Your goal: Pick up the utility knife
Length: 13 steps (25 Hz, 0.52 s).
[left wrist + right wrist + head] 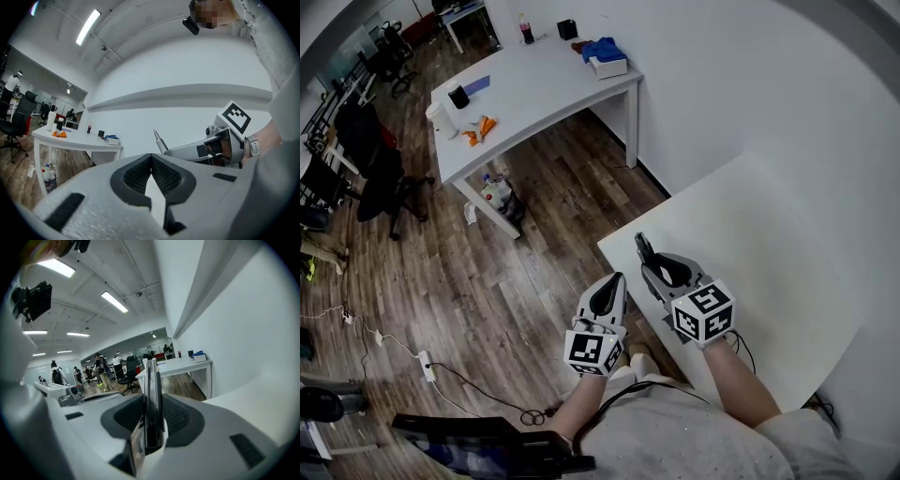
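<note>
Head view: the right hand-held gripper sits at about 5 o'clock of the frame, over the near corner of the white tabletop. The dark utility knife sticks out of it toward 11 o'clock. The left hand-held gripper is just beside it at its 8 o'clock, over the wooden floor.

Left gripper view: the left hand-held gripper is clenched, its pads meeting at the tip with nothing between them. At 3 o'clock the right hand-held gripper carries the utility knife, whose tip points toward 11 o'clock.

Right gripper view: the right hand-held gripper is grasping the utility knife. The knife stands on edge between the pads and reaches out toward 12 o'clock, off the tabletop that lies at 3 o'clock.
</note>
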{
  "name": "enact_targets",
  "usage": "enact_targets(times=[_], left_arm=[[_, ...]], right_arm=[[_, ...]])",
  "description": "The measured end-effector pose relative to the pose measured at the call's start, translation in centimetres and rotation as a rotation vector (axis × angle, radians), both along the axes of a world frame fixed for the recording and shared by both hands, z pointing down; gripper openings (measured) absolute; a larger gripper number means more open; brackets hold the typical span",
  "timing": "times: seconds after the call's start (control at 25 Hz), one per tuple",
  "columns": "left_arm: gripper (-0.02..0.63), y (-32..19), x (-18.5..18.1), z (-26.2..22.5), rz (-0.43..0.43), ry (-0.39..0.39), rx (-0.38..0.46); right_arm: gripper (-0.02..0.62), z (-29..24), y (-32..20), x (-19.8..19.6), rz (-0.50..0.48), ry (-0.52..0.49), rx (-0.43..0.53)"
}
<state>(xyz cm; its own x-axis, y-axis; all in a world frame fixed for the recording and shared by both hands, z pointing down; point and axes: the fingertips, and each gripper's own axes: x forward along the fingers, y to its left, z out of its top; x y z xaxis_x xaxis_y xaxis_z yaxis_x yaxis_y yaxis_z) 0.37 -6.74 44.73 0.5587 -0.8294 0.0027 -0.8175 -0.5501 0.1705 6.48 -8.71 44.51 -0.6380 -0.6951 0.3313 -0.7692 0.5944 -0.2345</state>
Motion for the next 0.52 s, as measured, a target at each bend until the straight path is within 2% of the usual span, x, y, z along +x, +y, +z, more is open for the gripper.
enact_targets(times=[0.52], left_arm=[[0.006, -0.32, 0.63, -0.37, 0.019, 0.003, 0.007]], right_arm=[[0.13, -0.36, -0.09, 0.84, 0.029, 0.0, 0.006]])
